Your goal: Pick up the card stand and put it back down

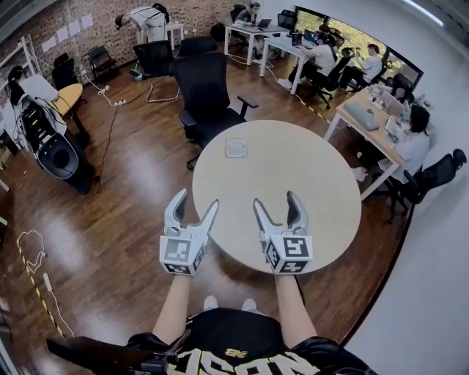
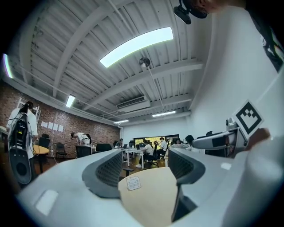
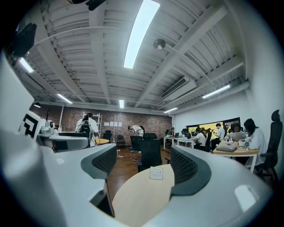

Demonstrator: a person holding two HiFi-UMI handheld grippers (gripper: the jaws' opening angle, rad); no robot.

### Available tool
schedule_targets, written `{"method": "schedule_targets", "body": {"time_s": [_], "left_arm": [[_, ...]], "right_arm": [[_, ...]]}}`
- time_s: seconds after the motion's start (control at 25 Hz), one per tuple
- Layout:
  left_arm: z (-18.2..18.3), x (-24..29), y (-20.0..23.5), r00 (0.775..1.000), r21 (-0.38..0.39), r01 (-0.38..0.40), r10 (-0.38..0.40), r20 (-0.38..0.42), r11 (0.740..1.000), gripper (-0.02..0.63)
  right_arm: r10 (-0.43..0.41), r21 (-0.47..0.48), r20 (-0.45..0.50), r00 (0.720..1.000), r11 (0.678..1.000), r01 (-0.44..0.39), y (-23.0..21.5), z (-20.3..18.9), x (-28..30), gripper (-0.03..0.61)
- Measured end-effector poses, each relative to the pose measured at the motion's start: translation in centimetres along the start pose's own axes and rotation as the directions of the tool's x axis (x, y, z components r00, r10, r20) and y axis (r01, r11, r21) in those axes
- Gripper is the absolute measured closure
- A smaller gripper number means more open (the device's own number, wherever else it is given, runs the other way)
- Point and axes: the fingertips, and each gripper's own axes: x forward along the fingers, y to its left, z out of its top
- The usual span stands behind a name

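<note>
One small white card stand (image 1: 236,148) sits on the far side of the round pale-wood table (image 1: 322,176), close to the rim that faces a black office chair (image 1: 209,95). From the two gripper views it reads as a little upright card, standing alone on the bare tabletop (image 2: 133,183) (image 3: 155,173).

Both grippers are held low over the near edge of the table, well apart from the stand. The left gripper (image 1: 196,201) has its jaws spread with nothing between them; in its own view the table and the distant stand show through the gap (image 2: 146,166). The right gripper (image 1: 275,201) is likewise wide open and empty, and the stand shows far off between its pads (image 3: 144,166). The two tools sit side by side, pointing across the table toward the stand.

Around the table is a dark wooden floor (image 1: 132,176). Beyond it, people (image 1: 322,55) work at desks along the window side, and a brick wall (image 1: 58,22) closes the far end.
</note>
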Motion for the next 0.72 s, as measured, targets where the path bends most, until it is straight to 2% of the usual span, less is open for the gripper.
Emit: {"method": "schedule_targets", "body": {"time_s": [0.36, 0.72], "left_arm": [[-0.1, 0.0, -1.5, 0.999, 0.008, 0.012, -0.011, -0.045, 1.0, 0.296], [-0.8, 0.3, -0.7, 0.998, -0.011, 0.007, -0.008, -0.067, 1.0, 0.298]], "right_arm": [[-0.013, 0.027, -0.002, 1.0, 1.0, 0.013, -0.9, -1.0, -1.0, 0.196], [-0.005, 0.008, -0.011, 1.0, 1.0, 0.005, -0.2, -0.5, -1.1, 0.196]]}}
